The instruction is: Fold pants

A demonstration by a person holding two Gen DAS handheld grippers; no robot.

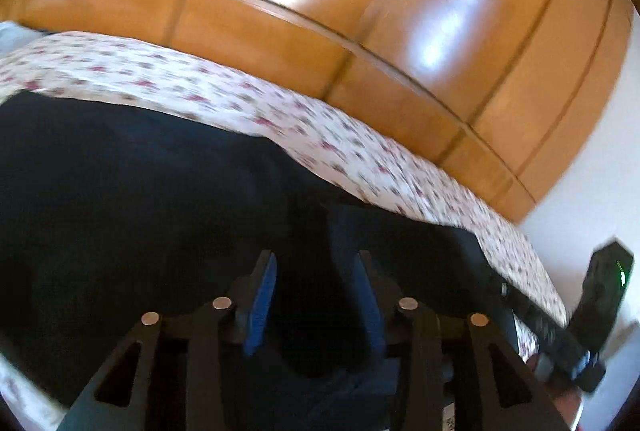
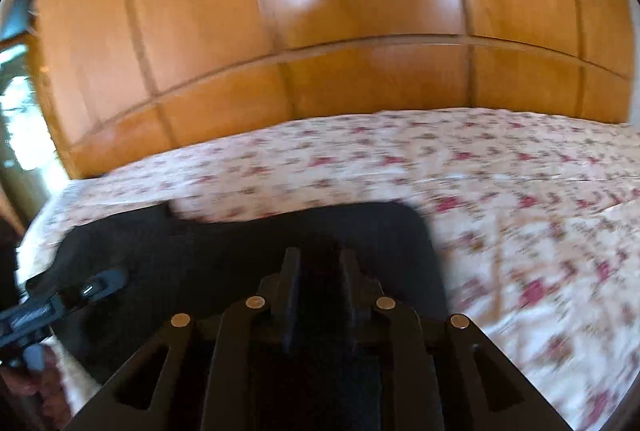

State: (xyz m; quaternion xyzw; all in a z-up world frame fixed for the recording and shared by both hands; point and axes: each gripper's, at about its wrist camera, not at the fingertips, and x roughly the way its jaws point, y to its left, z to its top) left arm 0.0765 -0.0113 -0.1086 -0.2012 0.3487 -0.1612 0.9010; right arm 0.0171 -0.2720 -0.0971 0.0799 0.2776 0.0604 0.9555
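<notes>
Dark navy pants (image 1: 132, 199) lie spread on a bed with a floral sheet (image 1: 224, 95). My left gripper (image 1: 316, 263), with blue pads (image 1: 262, 305), sits low over the pants with a fold of dark cloth bunched between its fingers. In the right wrist view the pants (image 2: 224, 251) end in a rounded edge on the sheet (image 2: 520, 191). My right gripper (image 2: 318, 259) has its black fingers close together with dark cloth between them. The right gripper shows at the right edge of the left wrist view (image 1: 560, 335); the left one shows at the left edge of the right wrist view (image 2: 76, 291).
A glossy wooden wardrobe (image 1: 360, 11) stands right behind the bed and also fills the top of the right wrist view (image 2: 320, 11). A white wall (image 1: 592, 159) is at the right. A bright window (image 2: 20, 103) is at the far left.
</notes>
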